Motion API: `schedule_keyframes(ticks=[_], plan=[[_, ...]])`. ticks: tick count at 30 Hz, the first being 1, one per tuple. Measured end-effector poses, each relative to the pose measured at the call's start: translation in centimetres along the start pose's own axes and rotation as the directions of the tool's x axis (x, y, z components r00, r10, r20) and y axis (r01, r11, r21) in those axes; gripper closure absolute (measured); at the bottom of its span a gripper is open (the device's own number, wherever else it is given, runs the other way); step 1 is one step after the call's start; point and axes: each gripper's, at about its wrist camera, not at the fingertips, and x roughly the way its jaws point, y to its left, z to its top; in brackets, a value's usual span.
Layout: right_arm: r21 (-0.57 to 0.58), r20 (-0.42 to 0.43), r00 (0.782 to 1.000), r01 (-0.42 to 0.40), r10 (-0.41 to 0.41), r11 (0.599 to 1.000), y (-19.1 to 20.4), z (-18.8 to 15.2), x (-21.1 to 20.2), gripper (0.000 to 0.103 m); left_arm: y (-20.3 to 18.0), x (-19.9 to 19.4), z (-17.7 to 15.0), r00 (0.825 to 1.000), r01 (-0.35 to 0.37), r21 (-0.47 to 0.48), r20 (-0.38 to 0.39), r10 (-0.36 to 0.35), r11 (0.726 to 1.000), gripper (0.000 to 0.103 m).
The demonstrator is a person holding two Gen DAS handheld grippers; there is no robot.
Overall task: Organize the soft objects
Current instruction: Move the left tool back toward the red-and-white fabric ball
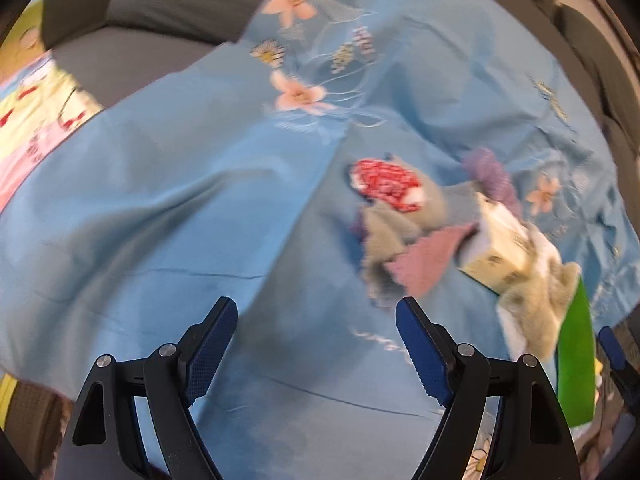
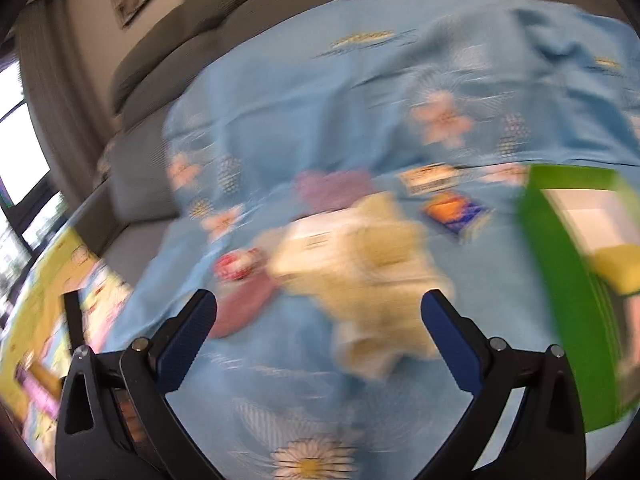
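Observation:
A pile of soft things lies on a blue flowered sheet (image 1: 180, 208): a red-and-white patterned piece (image 1: 386, 184), a grey cloth (image 1: 394, 232), a pink cloth (image 1: 428, 260), a purple cloth (image 1: 490, 174), a cream pack (image 1: 498, 246) and a beige fluffy cloth (image 1: 538, 296). My left gripper (image 1: 316, 354) is open and empty, left of and nearer than the pile. My right gripper (image 2: 320, 342) is open and empty, just in front of the beige fluffy cloth (image 2: 380, 280). The right wrist view is blurred.
A green box (image 2: 560, 288) stands at the right with something yellow (image 2: 618, 268) inside; its edge shows in the left wrist view (image 1: 576, 356). A small orange-and-blue packet (image 2: 456, 210) lies behind the pile. A grey sofa back (image 1: 172, 4) and yellow patterned mat (image 1: 36, 108) lie around.

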Motion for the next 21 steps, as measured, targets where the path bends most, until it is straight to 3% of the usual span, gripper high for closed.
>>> schedule_keyframes(ticks=[2,7,11,17,21], plan=[[-0.021,-0.061,0.997,-0.039,0.038,0.999,2.6,0.1,2.1,0.001,0.7,-0.3,0.1,1.000,-0.017,-0.021,0.009,0.017,1.000,0.021],[-0.058,-0.151,0.988,-0.027,0.018,0.998,7.4,0.9,7.5,0.001,2.2,-1.0,0.9,1.000,0.002,-0.062,0.025,-0.001,0.998,0.021],[-0.007,-0.259,0.964,-0.059,0.055,0.998,9.5,1.8,12.5,0.003,3.8,-1.0,1.5,1.000,-0.017,-0.102,0.018,0.019,0.995,0.021],[-0.026,-0.354,0.934,0.031,-0.038,0.999,12.2,2.4,20.1,0.006,5.8,-1.2,2.2,1.000,-0.001,-0.181,0.007,0.002,0.984,0.021],[-0.056,-0.395,0.912,0.094,-0.108,0.994,12.5,2.2,24.2,0.017,6.3,-1.3,2.5,1.000,0.008,-0.194,0.001,-0.008,0.981,0.021]])
